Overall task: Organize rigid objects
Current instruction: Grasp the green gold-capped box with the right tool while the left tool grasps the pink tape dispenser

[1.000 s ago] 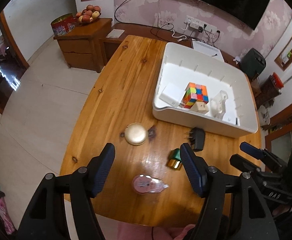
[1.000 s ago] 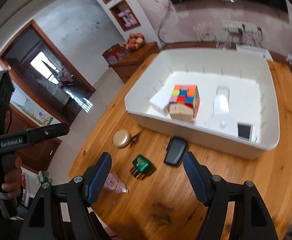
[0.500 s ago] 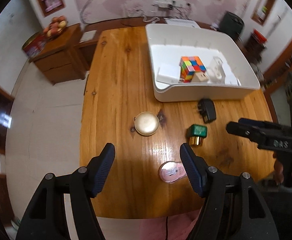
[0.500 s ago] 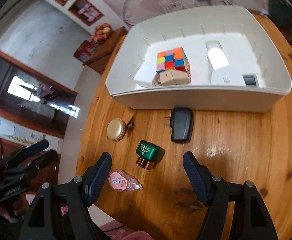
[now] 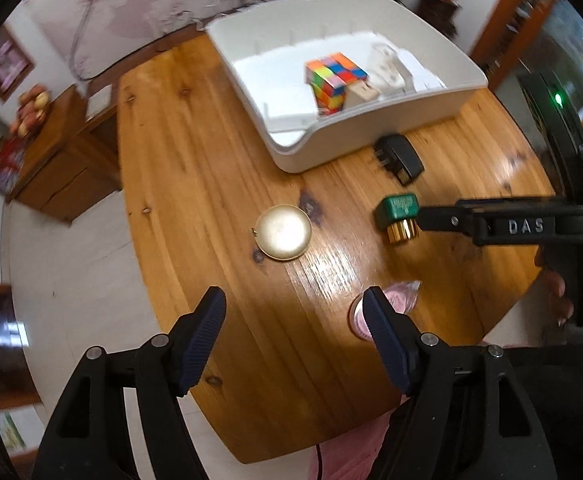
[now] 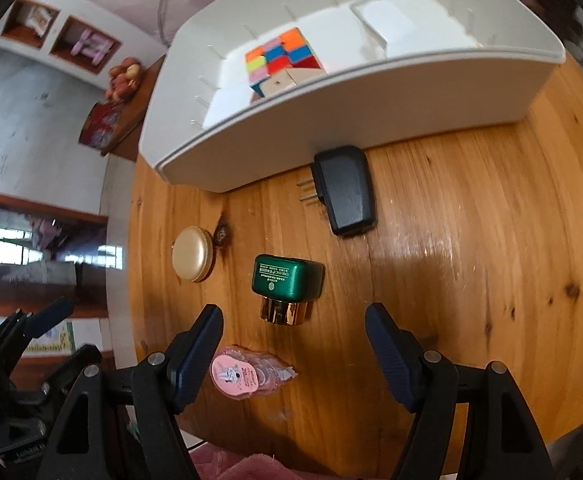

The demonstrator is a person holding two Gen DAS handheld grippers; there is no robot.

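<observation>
1. Wooden table point(image 5: 195, 168) fills both views, with pale floor off its left edge.
2. White bin point(image 5: 375, 128) sits beyond both grippers; inside lie a multicoloured cube point(image 5: 333, 80) and some white items.
3. Left gripper point(image 5: 293, 320): jaws opening, nothing between them, bare tabletop underneath.
4. Right gripper point(image 6: 293, 332): jaws apart, empty, poised above the table.
5. Black plug adapter point(image 6: 345, 194) lies ahead of the right gripper, just beside the bin wall.
6. Green bottle with gold cap point(image 6: 285, 286) lies on its side just ahead of the right gripper's fingers.
7. Round gold compact point(image 5: 283, 232) rests ahead of the left gripper.
8. Pink tape dispenser point(image 6: 243, 376) lies near the right gripper's left finger.
</observation>
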